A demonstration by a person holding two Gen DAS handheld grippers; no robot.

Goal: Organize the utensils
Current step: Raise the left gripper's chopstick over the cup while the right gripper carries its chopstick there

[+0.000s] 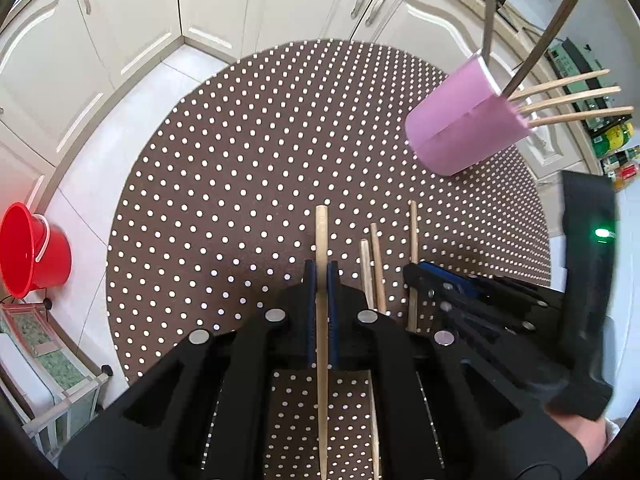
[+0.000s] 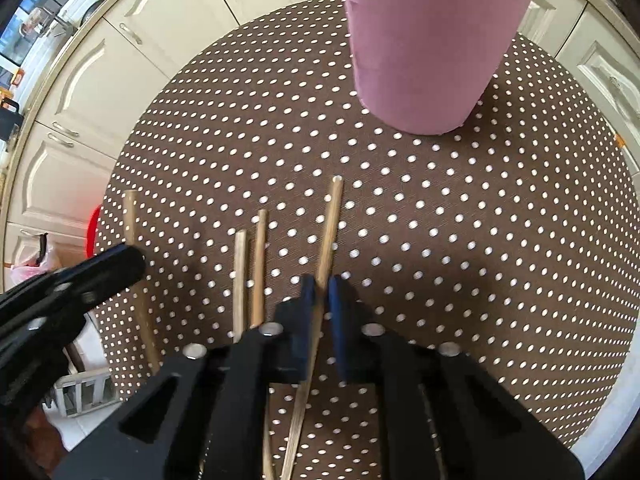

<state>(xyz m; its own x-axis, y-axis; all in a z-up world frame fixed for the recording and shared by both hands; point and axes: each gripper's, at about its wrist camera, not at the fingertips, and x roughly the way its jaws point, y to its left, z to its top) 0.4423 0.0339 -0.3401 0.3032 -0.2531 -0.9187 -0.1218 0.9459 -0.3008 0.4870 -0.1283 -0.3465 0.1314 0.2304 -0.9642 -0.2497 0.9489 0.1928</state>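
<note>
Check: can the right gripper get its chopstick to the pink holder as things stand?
Probably yes. The right gripper is shut on a chopstick, and only bare dotted tablecloth lies between it and the pink holder.

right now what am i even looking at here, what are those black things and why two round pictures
Each round picture comes from a fisheye camera on a hand-held tool, a black clamp with two blue-padded fingers that a person squeezes; no robot arm is involved. One picture looks along the left tool, the other along the right tool.

Below them is a round table with a brown dotted cloth. On it stands a pink cup already holding chopsticks and metal handles. Two loose chopsticks lie on the cloth between the tools.

Each tool is shut on one chopstick: the left chopstick and the right chopstick.
</note>
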